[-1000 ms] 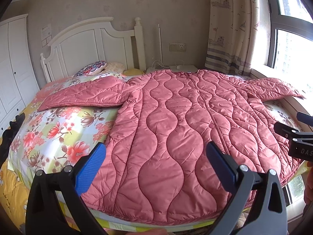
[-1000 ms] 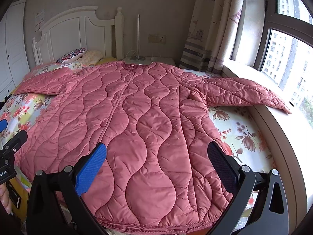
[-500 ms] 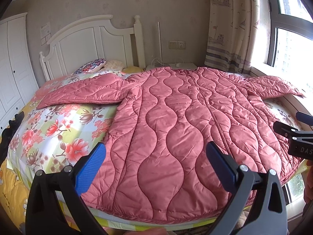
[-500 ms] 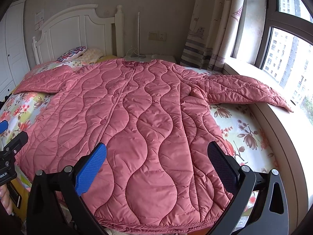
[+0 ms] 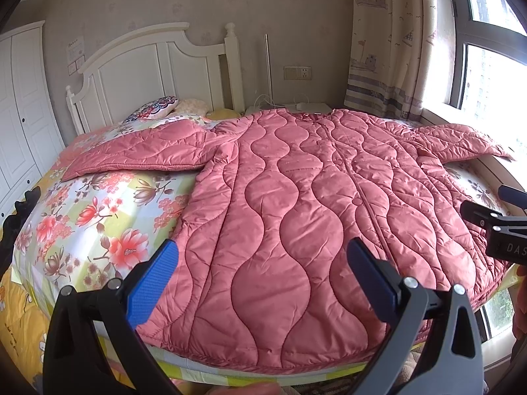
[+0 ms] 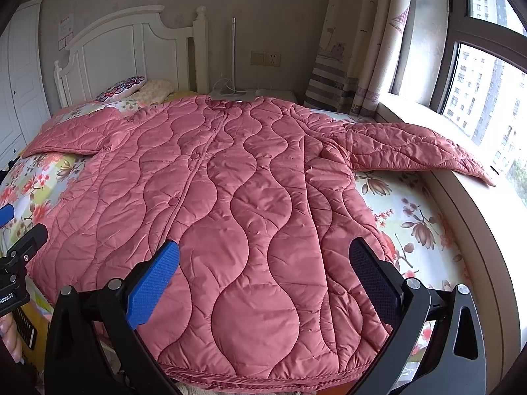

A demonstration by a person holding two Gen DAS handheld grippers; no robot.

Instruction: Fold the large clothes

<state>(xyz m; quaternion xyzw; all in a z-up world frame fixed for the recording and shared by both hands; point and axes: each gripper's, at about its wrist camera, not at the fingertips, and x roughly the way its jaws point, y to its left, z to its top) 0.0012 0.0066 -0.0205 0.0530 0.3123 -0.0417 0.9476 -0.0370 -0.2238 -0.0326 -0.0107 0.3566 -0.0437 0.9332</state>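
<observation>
A large pink quilted coat lies spread flat, front up, on the bed, collar toward the headboard and hem at the near edge; it also shows in the right wrist view. Its left sleeve stretches toward the pillows. Its right sleeve reaches onto the window sill. My left gripper is open and empty above the hem's left part. My right gripper is open and empty above the hem's right part. Each gripper shows at the edge of the other's view, the right one and the left one.
The bed has a floral sheet and a white headboard with pillows. A white wardrobe stands left. A window sill, window and curtain are right. A nightstand sits beyond the collar.
Both grippers have drifted slightly, so the coat sits a little lower and nearer in each view. The coat has not moved and both grippers stay open.
</observation>
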